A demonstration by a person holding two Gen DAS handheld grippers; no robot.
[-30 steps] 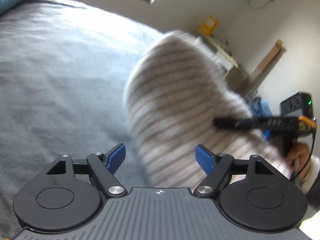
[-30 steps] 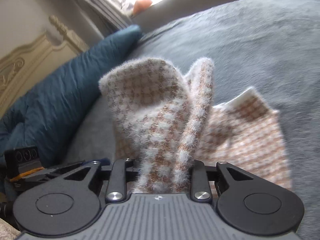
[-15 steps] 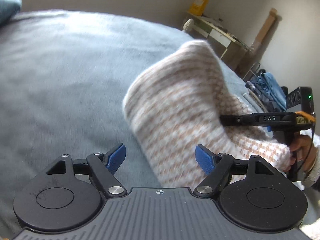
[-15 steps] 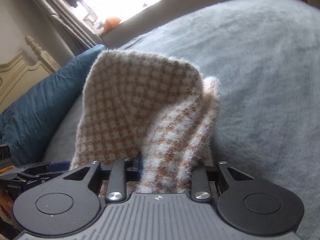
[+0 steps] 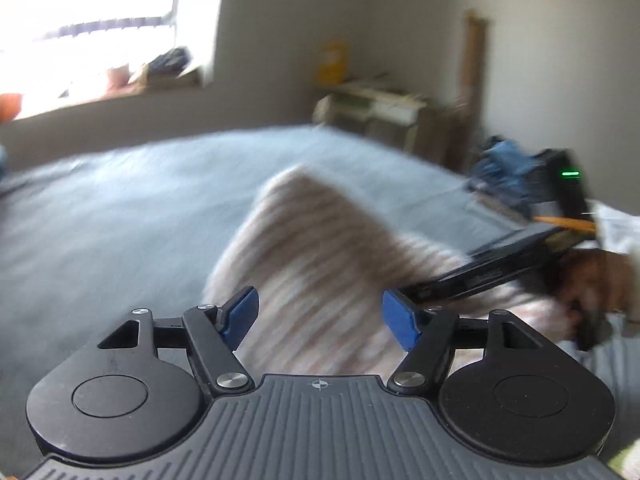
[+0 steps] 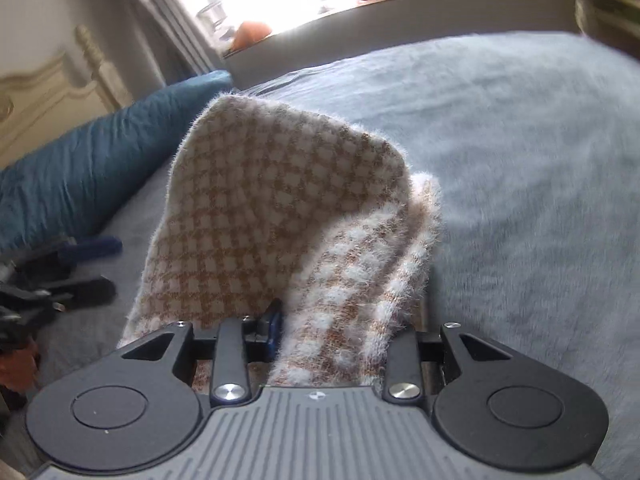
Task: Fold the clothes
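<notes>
A fuzzy tan-and-white checked garment point(image 6: 280, 200) lies folded over on the grey bed cover point(image 6: 520, 160). My right gripper point(image 6: 344, 328) holds a bunched edge of it between its fingers, and its jaws are opening. One blue pad point(image 6: 274, 326) touches the cloth; the other finger is hidden by fabric. In the left wrist view the garment point(image 5: 312, 240) is blurred. My left gripper point(image 5: 320, 316) hovers just short of it, with its jaws closing and no cloth pressed between the blue pads. The right gripper point(image 5: 500, 268) reaches into the garment from the right.
A teal pillow point(image 6: 80, 172) and a cream headboard point(image 6: 40, 96) lie to the left. A person's hand point(image 5: 600, 280) holds the right gripper. Shelves and a blue pile point(image 5: 504, 160) stand past the bed's far side. A windowsill point(image 6: 360, 8) runs behind the bed.
The left view has rolled and lifted, so more wall and window show. The left jaws narrowed slightly. The right jaws widened a little, and the raised flap has spread and sunk lower.
</notes>
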